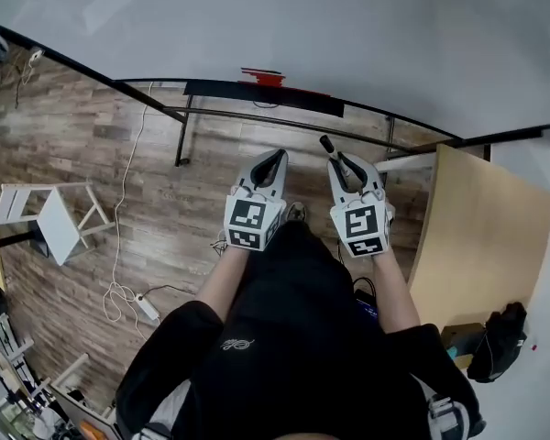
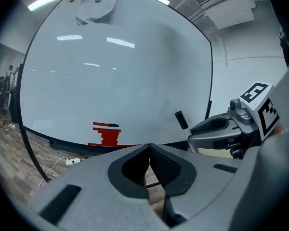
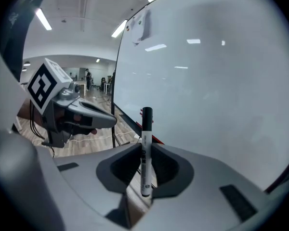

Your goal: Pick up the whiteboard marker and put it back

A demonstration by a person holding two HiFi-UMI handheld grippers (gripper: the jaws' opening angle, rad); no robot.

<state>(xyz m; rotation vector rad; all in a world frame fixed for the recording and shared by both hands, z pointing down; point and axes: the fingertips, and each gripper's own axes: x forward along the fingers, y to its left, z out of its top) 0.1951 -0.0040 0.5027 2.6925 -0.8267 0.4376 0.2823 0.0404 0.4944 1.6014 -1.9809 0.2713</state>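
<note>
A: Room first, quick?
B: A big white whiteboard with a black frame fills the space ahead of you. Its lower edge carries a black tray rail with a red block on it. The wood-plank floor is open to your left, with a white folding stool well apart. The curved pale wooden tabletop has its edge near your right arm.
A: Fingers?
B: Your left gripper has its fingers together, nothing between them. Your right gripper has its fingers clamped on the white-barrelled, black-capped whiteboard marker. The cap end sticks out toward the board, and the marker is in the air, not on the rail.
</note>
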